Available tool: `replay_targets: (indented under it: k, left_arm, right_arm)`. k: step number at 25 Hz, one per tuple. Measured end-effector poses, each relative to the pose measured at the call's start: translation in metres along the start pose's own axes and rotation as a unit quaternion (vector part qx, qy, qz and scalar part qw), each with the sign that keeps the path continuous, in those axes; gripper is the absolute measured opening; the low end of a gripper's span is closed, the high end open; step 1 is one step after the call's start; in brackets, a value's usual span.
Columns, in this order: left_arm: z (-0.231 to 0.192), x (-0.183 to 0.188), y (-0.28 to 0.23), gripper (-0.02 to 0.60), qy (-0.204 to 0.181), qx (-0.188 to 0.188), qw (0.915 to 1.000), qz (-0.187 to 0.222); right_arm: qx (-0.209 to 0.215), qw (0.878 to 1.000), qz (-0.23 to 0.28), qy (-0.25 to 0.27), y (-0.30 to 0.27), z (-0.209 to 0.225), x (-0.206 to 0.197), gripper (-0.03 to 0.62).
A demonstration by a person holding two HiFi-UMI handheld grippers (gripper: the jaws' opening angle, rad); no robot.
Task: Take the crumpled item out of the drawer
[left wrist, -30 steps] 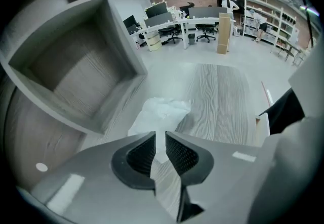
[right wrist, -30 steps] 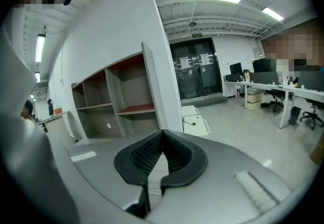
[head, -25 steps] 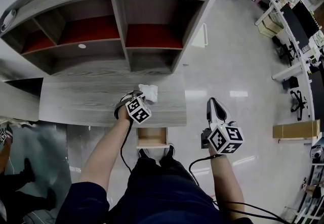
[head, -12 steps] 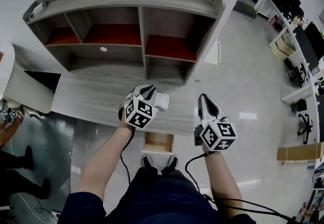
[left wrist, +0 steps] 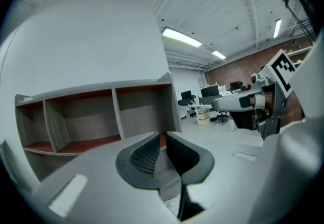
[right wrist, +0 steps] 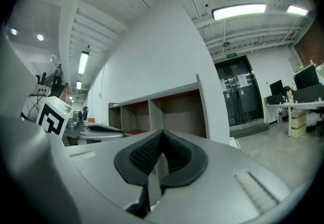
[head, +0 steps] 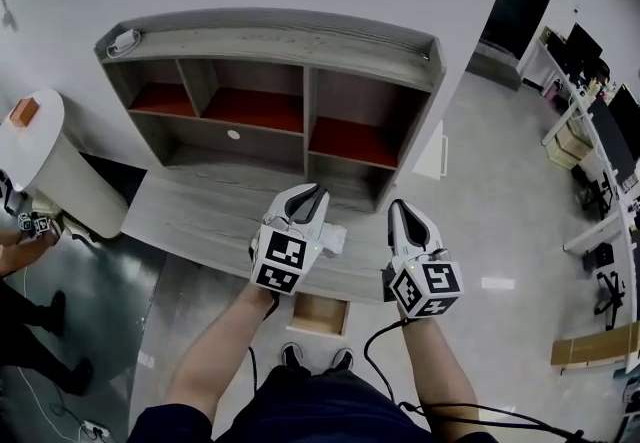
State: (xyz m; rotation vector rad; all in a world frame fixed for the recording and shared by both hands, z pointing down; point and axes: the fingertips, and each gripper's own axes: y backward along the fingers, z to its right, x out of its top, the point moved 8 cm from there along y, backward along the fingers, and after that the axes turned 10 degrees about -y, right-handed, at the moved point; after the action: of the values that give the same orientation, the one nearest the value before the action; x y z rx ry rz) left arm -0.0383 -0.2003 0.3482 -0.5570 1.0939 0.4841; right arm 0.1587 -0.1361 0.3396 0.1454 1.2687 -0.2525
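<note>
The crumpled item [head: 334, 237] is seen on the bench [head: 190, 216], at 4 o'clock of the left gripper's [head: 314, 193] barely parted, empty fingers. The right gripper's [head: 401, 208] fingers are pressed together, empty. The drawer [head: 318, 315] is seen open below the bench edge.

Grey desk with shelf hutch [head: 190, 216]: matt laminate with a printed wood grain. The shelf floors are faced in matt red-brown.

Small pale drawer [head: 318, 314] below the desk's front edge: light wood, matt.

White crumpled item [head: 333, 236] near the desk's front edge: soft and creased, either paper or tissue; cannot tell which.

Pale floor [head: 470, 161]: smooth and glossy, with lamp reflections.

Left gripper [left wrist: 163, 136] and right gripper [right wrist: 162, 132]: smooth grey-white plastic shells. The pads [right wrist: 147, 153] are black, ribbed and rubbery.
</note>
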Motion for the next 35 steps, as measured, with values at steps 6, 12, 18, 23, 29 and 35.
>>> replay_targets:
  k: [6,12,18,23,29,35]
  left_arm:
    - [-0.012,0.029,0.029,0.041,0.032,0.050,0.9972,0.045]
    - [-0.019,0.044,0.050,0.040,0.050,0.076,0.9930,0.074]
    - [-0.023,0.048,0.055,0.040,0.068,0.086,0.9909,0.077]
    - [-0.021,0.048,0.053,0.040,0.086,0.083,0.9898,0.077]
    - [-0.019,0.042,0.053,0.040,0.113,0.087,0.9867,0.079]
    - [-0.024,0.039,0.054,0.038,0.116,0.100,0.9848,0.082]
  right_arm:
    - [0.011,0.999,0.032,0.040,-0.003,-0.018,0.027,0.006]
    - [0.030,0.996,0.058,0.064,-0.001,-0.034,0.043,0.006]
    - [0.034,0.996,0.063,0.058,-0.001,-0.035,0.045,0.006]
    - [0.040,0.995,0.064,0.066,0.001,-0.036,0.045,0.006]
    - [0.042,0.996,0.052,0.067,0.000,-0.033,0.034,0.006]
    - [0.039,0.996,0.052,0.064,-0.001,-0.027,0.033,0.006]
